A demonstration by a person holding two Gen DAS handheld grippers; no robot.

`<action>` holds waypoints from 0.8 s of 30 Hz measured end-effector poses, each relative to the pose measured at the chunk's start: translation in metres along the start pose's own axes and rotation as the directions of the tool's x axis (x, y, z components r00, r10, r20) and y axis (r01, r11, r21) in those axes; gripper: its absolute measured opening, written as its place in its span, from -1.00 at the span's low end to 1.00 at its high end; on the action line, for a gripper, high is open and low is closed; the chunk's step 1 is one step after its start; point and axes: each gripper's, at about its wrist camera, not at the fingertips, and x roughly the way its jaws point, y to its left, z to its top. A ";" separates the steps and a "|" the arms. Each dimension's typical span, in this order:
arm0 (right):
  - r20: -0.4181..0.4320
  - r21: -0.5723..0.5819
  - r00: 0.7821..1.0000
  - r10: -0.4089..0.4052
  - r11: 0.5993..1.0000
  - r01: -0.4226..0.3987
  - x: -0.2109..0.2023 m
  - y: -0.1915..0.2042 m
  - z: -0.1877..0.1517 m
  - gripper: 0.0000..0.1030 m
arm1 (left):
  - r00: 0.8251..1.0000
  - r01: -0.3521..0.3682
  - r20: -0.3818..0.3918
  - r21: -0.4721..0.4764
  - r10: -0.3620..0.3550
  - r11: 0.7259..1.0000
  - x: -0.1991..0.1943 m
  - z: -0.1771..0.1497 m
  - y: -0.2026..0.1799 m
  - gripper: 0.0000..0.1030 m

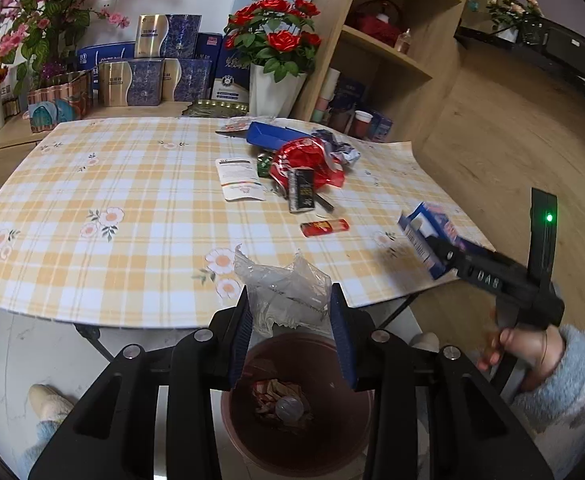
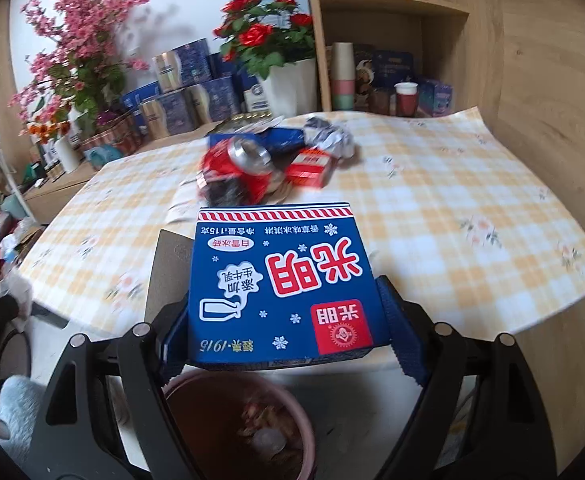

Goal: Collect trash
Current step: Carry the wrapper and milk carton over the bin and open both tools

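My left gripper (image 1: pixel 291 308) is shut on a crumpled clear plastic wrapper (image 1: pixel 284 292) and holds it over a brown trash bin (image 1: pixel 248 440) on the floor below the table's front edge. My right gripper (image 2: pixel 288 320) is shut on a blue ice-cream box (image 2: pixel 284 280); it also shows in the left wrist view (image 1: pixel 428 236), at the table's right edge. The bin (image 2: pixel 196 400) lies below it and holds some wrappers. More trash lies on the table: a red bag and can (image 1: pixel 304 160), a black packet (image 1: pixel 301 190), a small red packet (image 1: pixel 325 227), a white sachet (image 1: pixel 239 179).
The table with a checked yellow cloth (image 1: pixel 112 184) stands before a wooden shelf unit (image 1: pixel 388 40). Boxes (image 1: pixel 152 76), a tin and flower pots (image 1: pixel 272 88) stand behind the table. The person's slippered foot (image 1: pixel 48 400) is left of the bin.
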 end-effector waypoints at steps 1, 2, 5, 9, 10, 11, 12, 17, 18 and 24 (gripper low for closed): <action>-0.009 -0.010 1.000 0.009 1.000 -0.009 -0.003 0.004 -0.006 0.58 | 1.000 0.004 0.000 -0.001 -0.004 1.000 -0.003 -0.004 -0.002 -0.30; -0.025 -0.023 0.999 0.021 0.999 -0.022 -0.006 0.010 -0.014 0.58 | 1.000 0.009 0.000 -0.003 -0.009 1.000 -0.005 -0.007 -0.003 -0.30; -0.087 -0.040 0.994 0.062 0.997 -0.065 -0.007 0.024 -0.037 0.58 | 1.000 0.020 -0.003 -0.009 -0.020 1.000 -0.011 -0.017 -0.006 -0.30; -0.179 -0.024 0.978 0.108 0.993 -0.114 0.004 0.035 -0.062 0.58 | 1.000 0.023 -0.008 -0.011 -0.023 1.000 -0.013 -0.026 -0.008 -0.30; -0.204 -0.021 0.972 0.116 0.992 -0.123 0.009 0.038 -0.068 0.58 | 1.000 0.024 -0.012 -0.015 -0.024 1.000 -0.012 -0.028 -0.008 -0.30; -0.224 -0.023 0.967 0.121 0.991 -0.130 0.014 0.041 -0.072 0.58 | 1.000 0.024 -0.014 -0.017 -0.024 1.000 -0.011 -0.029 -0.008 -0.30; -0.236 -0.025 0.964 0.125 0.991 -0.134 0.017 0.042 -0.074 0.58 | 1.000 0.023 -0.019 -0.020 -0.023 1.000 -0.009 -0.031 -0.008 -0.30; -0.302 -0.004 0.940 0.156 0.986 -0.165 0.034 0.046 -0.085 0.58 | 0.999 0.017 -0.050 -0.018 -0.018 1.000 -0.003 -0.036 -0.010 -0.30; -0.305 0.000 0.939 0.161 0.986 -0.169 0.035 0.046 -0.086 0.58 | 0.999 0.016 -0.051 -0.016 -0.017 1.000 -0.002 -0.036 -0.010 -0.30; -0.299 0.035 0.933 0.199 0.980 -0.197 0.037 0.046 -0.090 0.59 | 0.998 0.013 -0.060 -0.045 -0.016 0.999 0.002 -0.040 -0.004 -0.30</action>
